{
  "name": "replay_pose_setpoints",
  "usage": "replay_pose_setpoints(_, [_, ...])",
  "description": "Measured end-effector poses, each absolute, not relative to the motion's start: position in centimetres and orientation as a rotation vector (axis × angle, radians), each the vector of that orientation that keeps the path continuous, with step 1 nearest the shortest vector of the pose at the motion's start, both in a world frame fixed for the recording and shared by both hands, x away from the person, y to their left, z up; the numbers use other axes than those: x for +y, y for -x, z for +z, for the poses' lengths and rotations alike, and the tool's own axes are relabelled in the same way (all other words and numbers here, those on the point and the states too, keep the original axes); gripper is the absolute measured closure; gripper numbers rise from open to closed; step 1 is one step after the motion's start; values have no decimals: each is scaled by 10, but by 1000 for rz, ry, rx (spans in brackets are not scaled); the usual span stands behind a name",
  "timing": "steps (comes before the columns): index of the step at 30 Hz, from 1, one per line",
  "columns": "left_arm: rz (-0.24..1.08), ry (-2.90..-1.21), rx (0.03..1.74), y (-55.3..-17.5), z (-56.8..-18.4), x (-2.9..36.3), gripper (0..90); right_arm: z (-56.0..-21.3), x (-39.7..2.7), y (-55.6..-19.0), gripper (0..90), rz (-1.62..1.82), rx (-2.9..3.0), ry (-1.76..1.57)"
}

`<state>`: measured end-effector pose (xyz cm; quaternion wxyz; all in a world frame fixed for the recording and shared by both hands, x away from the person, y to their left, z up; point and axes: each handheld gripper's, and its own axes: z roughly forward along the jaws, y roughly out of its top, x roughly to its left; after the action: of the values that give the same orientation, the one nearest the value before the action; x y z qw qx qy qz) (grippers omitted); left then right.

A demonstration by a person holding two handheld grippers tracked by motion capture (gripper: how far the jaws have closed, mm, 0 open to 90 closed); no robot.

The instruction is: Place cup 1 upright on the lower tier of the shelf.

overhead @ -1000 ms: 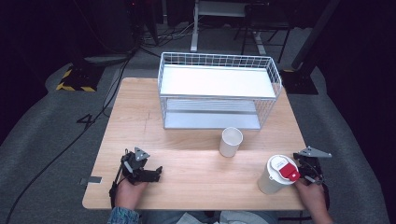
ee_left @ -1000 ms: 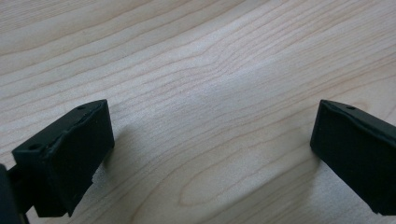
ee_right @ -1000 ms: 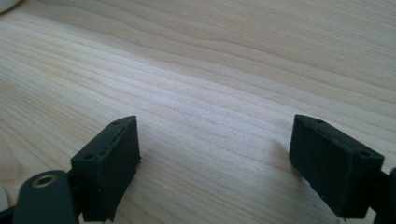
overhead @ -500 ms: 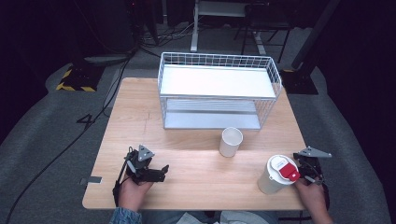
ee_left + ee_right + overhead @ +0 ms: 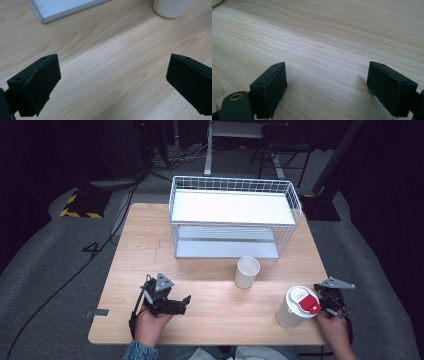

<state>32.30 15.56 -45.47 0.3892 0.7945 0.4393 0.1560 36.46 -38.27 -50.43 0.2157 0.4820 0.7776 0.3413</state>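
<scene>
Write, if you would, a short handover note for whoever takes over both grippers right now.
Left gripper: open, empty, near left of the table, pointing toward the open white cup.
Right gripper: jaws apart, empty, just right of the lidded cup.
Both cups stand upright in front of the wire rack.
Done: nothing gripped yet.
Left: probably grasping a cup.
</scene>
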Motion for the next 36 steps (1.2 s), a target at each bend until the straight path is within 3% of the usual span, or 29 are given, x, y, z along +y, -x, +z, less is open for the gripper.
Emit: replay_pose_setpoints(36, [363,-1913,839,-346,-426,53,2,-504,-383,-365,167,946,2155,-1336])
